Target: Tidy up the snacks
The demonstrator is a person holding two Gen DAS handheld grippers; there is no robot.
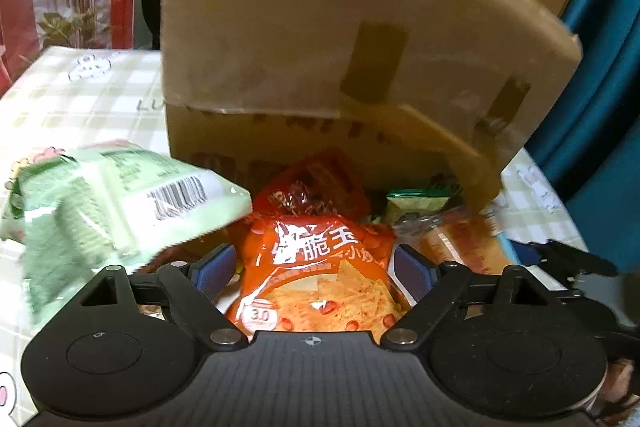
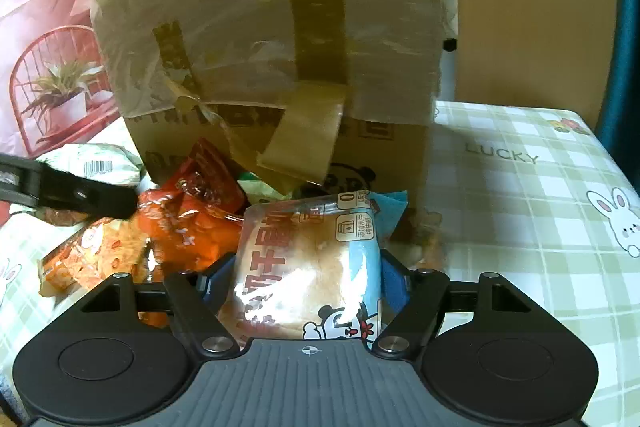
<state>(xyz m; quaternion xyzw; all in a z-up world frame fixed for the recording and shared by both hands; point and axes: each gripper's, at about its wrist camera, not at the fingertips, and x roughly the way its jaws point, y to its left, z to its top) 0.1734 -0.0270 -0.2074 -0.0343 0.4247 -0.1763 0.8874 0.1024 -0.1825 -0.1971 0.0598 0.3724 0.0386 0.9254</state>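
Snacks pile at frame centre before my cardboard box (image 1: 320,39); left hand-held gripper (image 1: 316,269) clamps an orange chip bag (image 1: 320,283), right hand-held gripper (image 2: 306,277) a bread packet (image 2: 308,267).

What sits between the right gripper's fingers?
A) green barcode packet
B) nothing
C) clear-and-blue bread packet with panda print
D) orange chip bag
C: in the right wrist view the clear-and-blue bread packet with panda print fills the gap between the right gripper pads.

green packet (image 1: 100,203) motion-blurred, box print (image 2: 360,131) behind flap; bread bag (image 2: 308,267) bottom hidden
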